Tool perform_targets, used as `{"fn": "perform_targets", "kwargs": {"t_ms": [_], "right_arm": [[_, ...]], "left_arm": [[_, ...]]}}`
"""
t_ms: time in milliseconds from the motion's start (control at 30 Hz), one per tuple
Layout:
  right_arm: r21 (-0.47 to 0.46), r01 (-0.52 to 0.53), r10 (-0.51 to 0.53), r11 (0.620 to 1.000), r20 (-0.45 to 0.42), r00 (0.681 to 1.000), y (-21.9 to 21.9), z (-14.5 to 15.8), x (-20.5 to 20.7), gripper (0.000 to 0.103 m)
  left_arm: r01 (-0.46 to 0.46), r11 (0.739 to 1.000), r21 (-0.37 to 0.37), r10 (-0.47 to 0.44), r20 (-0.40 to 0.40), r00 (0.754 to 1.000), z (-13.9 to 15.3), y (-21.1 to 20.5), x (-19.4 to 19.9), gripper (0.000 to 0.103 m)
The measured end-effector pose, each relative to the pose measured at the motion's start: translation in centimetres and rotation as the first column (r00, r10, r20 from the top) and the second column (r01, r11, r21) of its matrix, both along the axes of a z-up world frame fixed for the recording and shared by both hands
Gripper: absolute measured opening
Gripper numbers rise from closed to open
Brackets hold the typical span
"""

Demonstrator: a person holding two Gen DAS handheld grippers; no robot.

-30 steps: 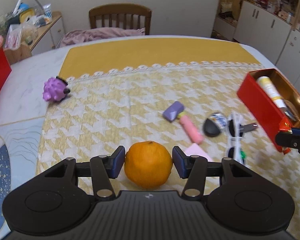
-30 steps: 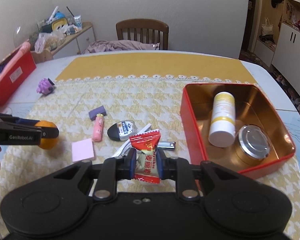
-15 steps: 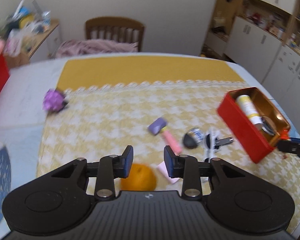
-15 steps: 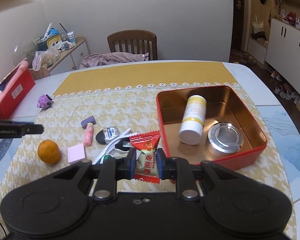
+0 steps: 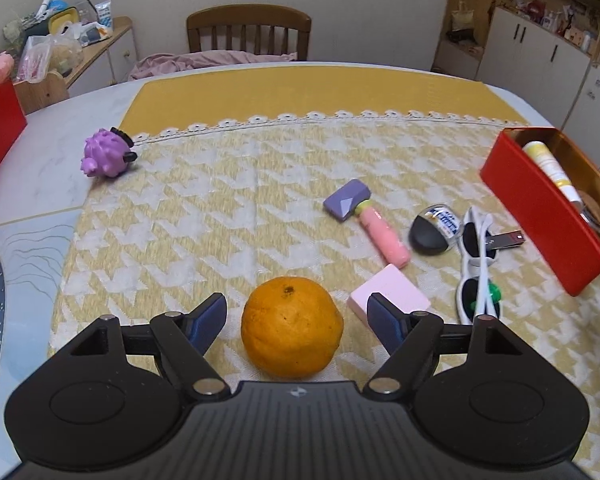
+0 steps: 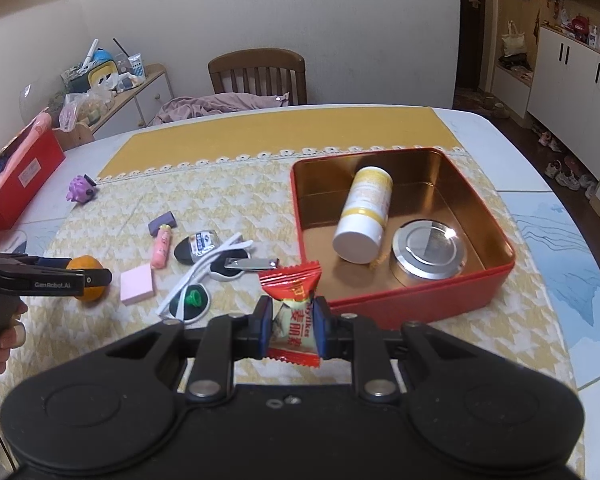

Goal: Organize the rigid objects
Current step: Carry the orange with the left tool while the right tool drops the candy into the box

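Now my left gripper (image 5: 296, 316) has just been opening; its jaws straddle the orange (image 5: 292, 328) on the tablecloth (image 5: 220, 208) without touching. My right gripper (image 6: 290, 330) clamps a red candy packet (image 6: 292, 320), the red tin (image 6: 480, 276) at two o'clock.

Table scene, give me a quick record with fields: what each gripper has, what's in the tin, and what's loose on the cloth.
left gripper: open, jaws just widened, orange between them untouched, resting on the cloth
right gripper: shut on candy, near the tin's front wall
red tin: white bottle lying down, round silver lid
loose on cloth: pink pad, sunglasses, pink tube, purple block, nail clipper
off cloth: purple toy
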State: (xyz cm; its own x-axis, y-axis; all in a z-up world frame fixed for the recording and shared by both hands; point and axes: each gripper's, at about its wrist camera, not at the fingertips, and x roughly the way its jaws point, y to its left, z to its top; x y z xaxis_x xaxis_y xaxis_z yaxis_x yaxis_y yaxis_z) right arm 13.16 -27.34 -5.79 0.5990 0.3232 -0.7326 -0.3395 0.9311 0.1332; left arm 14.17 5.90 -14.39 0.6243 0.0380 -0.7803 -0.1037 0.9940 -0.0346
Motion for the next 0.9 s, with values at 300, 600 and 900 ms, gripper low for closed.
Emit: {"fn": "perform_targets", "kwargs": {"t_ms": [300, 600, 900], "right_arm": [[0.005, 0.021, -0.021, 1.000, 0.003, 1.000, -1.4, 0.1, -0.3, 0.020], [0.006, 0.016, -0.016, 1.000, 0.006, 1.000, -2.7, 0.2, 0.3, 0.020], [0.023, -0.002, 0.001, 1.000, 0.019, 1.000, -4.9, 0.9, 2.1, 0.020]], "left_arm": [[-0.020, 1.000, 0.016, 0.020, -0.011, 1.000, -0.4, -0.2, -0.1, 0.053], [-0.085, 0.996, 0.023, 0.086, -0.046, 0.995, 0.2, -0.3, -0.5, 0.053], [-0.033, 0.999, -0.041, 0.033, -0.012, 0.999, 5.2, -3.9, -0.9, 0.053]]}}
